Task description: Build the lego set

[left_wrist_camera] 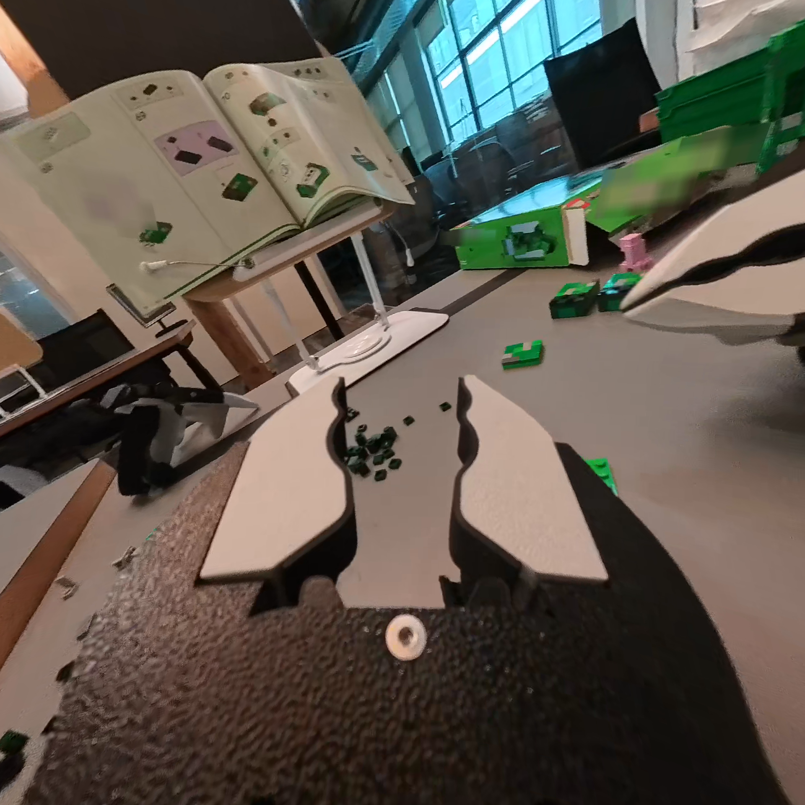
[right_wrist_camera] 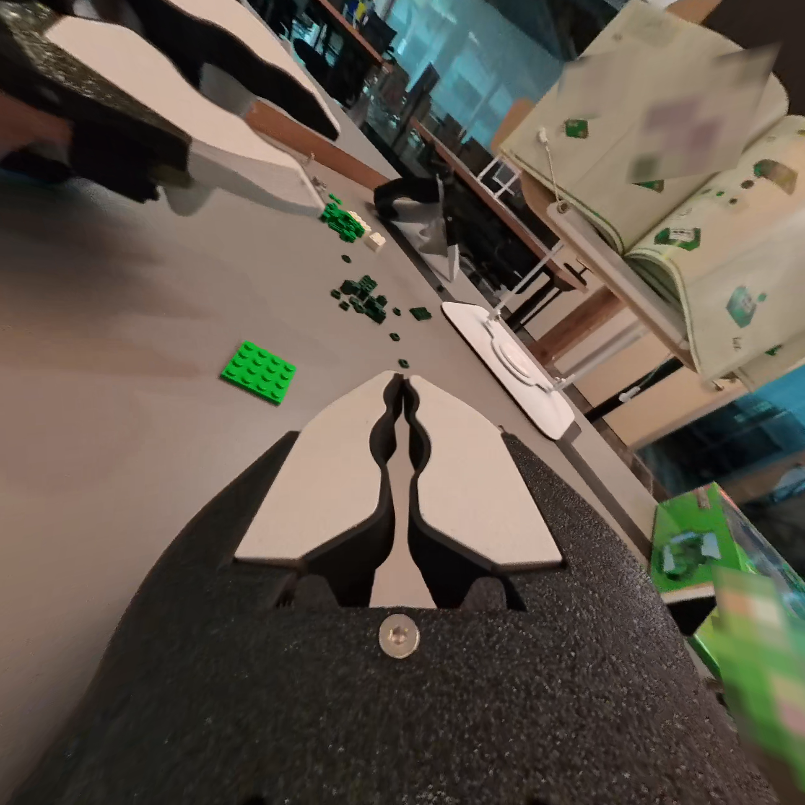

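Note:
My left gripper [left_wrist_camera: 403,383] is open and empty, low over the grey table [left_wrist_camera: 610,435]. A pile of small dark green pieces [left_wrist_camera: 372,453] lies on the table between its fingers, untouched; it also shows in the right wrist view [right_wrist_camera: 361,296]. My right gripper [right_wrist_camera: 403,379] is shut, pads together with nothing visible between them. One tiny dark green piece [right_wrist_camera: 404,362] lies on the table just beyond its tips. A bright green studded plate [right_wrist_camera: 259,372] lies to its left. The right gripper [left_wrist_camera: 627,307] also shows at the right of the left wrist view.
An open instruction booklet [left_wrist_camera: 209,165] rests on a stand with a white base [left_wrist_camera: 370,348]. A small green flat build [left_wrist_camera: 522,353], two green cube builds [left_wrist_camera: 573,298], a pink figure [left_wrist_camera: 636,255] and a green box [left_wrist_camera: 522,237] lie farther off. Bright green and white pieces [right_wrist_camera: 344,222] lie near the table edge.

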Tool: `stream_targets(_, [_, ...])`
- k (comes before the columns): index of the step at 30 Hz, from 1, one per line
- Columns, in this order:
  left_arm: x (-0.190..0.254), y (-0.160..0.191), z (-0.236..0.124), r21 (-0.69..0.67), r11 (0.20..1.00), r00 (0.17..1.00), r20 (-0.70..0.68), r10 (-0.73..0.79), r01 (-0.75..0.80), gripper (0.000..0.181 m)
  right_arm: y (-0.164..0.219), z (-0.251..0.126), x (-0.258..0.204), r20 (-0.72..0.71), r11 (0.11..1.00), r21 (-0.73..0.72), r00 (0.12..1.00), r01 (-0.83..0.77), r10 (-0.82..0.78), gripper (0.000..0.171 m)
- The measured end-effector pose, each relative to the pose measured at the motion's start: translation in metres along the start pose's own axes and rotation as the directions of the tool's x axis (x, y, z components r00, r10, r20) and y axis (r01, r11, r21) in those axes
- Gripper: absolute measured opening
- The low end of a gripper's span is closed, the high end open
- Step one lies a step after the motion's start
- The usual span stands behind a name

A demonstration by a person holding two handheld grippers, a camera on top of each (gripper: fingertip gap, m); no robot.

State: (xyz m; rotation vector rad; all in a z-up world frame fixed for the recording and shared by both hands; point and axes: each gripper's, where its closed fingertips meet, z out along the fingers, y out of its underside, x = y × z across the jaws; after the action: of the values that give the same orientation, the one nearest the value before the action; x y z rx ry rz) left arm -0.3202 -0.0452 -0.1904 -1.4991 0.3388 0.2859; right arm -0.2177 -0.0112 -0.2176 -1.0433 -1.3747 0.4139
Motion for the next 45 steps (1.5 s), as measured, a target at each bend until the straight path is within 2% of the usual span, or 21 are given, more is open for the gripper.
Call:
stream_targets(6, [-0.003,0.004,0.000,-0.021,0.999,0.999,0.021,0.026,-0.026,0.038,-0.003,0.002,0.005,0.029,0.995,0.043,0.995,-0.092,0.091,0.000])
stream_targets(14, [0.019,-0.004,-0.006,0.014,0.994,0.993,-0.057,0.107,-0.106,0.026,-0.013,-0.002,0.011,0.054,0.978,0.135,0.986,-0.162,0.156,0.000])
stream_targets(22, [0.022,-0.001,-0.004,-0.014,0.993,0.991,-0.062,0.115,-0.116,0.023,-0.014,-0.017,0.038,0.041,0.895,0.232,0.923,-0.380,0.382,0.000])
stream_targets(27, [0.005,0.005,-0.003,-0.054,0.998,1.000,0.001,0.020,-0.019,0.024,-0.016,-0.018,0.044,0.047,0.871,0.272,0.910,-0.408,0.412,0.000])
stream_targets(32, [-0.021,0.004,-0.002,-0.018,0.997,0.990,0.119,-0.069,0.072,0.022,-0.026,-0.008,0.033,0.190,0.856,0.305,0.908,-0.417,0.374,0.000])
stream_targets(36, [-0.041,0.007,0.014,0.005,0.990,0.972,0.192,-0.136,0.138,0.021,-0.027,0.002,0.033,0.234,0.848,0.308,0.898,-0.431,0.372,0.000])
stream_targets(40, [-0.063,0.011,0.036,0.049,0.974,0.936,0.270,-0.226,0.221,0.018,-0.028,-0.003,0.039,0.238,0.819,0.334,0.883,-0.466,0.405,0.000])
stream_targets(43, [-0.067,0.012,0.050,0.063,0.970,0.931,0.272,-0.245,0.237,0.010,-0.027,-0.005,0.040,0.240,0.815,0.332,0.878,-0.475,0.414,0.000])
stream_targets(45, [-0.055,0.009,0.055,0.051,0.982,0.958,0.214,-0.191,0.184,0.000,-0.027,-0.006,0.039,0.242,0.815,0.335,0.879,-0.473,0.410,0.000])
